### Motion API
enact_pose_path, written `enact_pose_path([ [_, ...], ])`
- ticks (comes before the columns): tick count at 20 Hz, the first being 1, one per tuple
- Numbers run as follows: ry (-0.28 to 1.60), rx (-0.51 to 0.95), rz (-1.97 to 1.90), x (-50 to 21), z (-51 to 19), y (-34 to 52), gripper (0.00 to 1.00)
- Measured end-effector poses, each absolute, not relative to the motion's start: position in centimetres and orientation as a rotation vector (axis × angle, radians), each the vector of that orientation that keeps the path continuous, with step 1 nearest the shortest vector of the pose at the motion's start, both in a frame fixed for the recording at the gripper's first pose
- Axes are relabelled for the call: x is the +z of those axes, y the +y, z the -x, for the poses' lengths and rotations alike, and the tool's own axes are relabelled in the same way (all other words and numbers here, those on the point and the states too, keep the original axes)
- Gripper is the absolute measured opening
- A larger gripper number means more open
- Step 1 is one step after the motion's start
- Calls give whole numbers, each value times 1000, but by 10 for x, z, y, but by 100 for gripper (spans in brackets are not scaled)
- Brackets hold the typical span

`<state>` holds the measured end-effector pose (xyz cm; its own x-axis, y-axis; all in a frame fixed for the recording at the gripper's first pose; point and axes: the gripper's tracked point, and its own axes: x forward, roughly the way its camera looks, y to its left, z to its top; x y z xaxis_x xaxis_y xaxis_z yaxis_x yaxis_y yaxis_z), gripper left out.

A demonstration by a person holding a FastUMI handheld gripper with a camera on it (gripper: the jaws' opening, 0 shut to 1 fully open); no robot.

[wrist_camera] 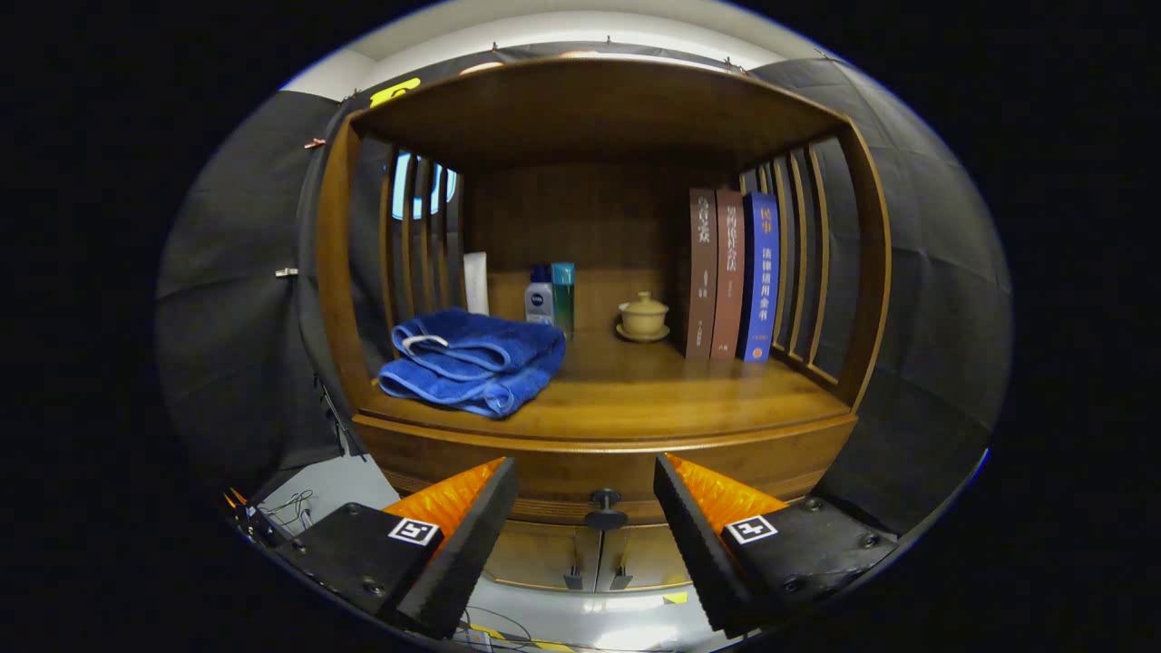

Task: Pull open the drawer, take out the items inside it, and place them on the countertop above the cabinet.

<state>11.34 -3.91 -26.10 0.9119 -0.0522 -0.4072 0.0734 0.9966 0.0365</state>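
A wooden cabinet stands ahead of me, with its countertop (653, 390) under an open shelf frame. Below the countertop's front edge runs the drawer front (580, 476), closed, with a small dark round knob (605, 508) in its middle. My gripper (585, 485) is open, its two fingers spread wide to either side of the knob and not touching it. The knob sits between the fingertips and slightly beyond them. Nothing is held. The drawer's contents are hidden.
On the countertop lie a folded blue towel (476, 358) at the left, a white tube (476, 283), two small bottles (549, 297), a lidded tan cup on a saucer (643, 317) and three upright books (730, 272) at the right. Two lower cabinet doors (594, 553) sit under the drawer.
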Motion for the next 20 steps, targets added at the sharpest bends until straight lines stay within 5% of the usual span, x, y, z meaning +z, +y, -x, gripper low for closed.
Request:
enact_pose_path([
  [9, 560, -88, -88, -352, -134, -47, 90],
  [13, 595, -98, -102, -371, -141, -51, 73],
  [15, 605, -93, -104, -378, -142, -49, 55],
  [18, 604, -95, -83, -372, -138, -50, 39],
  [20, 616, -90, -71, -376, -140, -51, 38],
])
